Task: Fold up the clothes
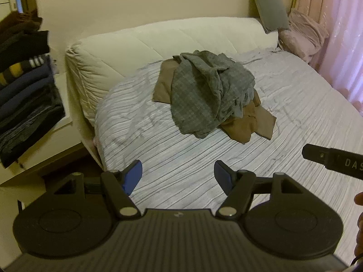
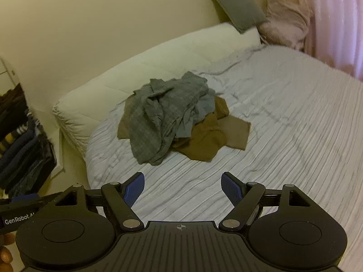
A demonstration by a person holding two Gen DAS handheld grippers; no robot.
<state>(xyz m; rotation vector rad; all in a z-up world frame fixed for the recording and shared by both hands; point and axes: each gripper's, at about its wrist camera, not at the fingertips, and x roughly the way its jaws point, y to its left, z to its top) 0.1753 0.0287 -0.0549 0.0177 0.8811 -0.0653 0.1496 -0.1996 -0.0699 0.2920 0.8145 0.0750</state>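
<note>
Both spread wide, holding nothing: left gripper point(image 1: 178, 176), right gripper point(image 2: 182, 188); grey checked shirt point(image 1: 204, 90) heaped at 12 o'clock, roughly equidistant

Between you and the crumpled clothes pile point(image 1: 208, 93), bare bedsheet point(image 1: 181, 158) lies open; the headboard cushion point(image 1: 140, 45) blocks beyond.

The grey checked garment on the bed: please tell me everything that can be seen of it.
The grey checked garment is a thin, soft-looking woven cloth with a faint check pattern. It is not folded: it lies crumpled in a loose heap, with many creases and hanging folds. It sits near the middle of the bed, on top of a brown garment, which shows at both sides beneath it. Its near edge touches the striped sheet. Neither hand-held gripper touches it. Sleeves or collar cannot be told.
</note>
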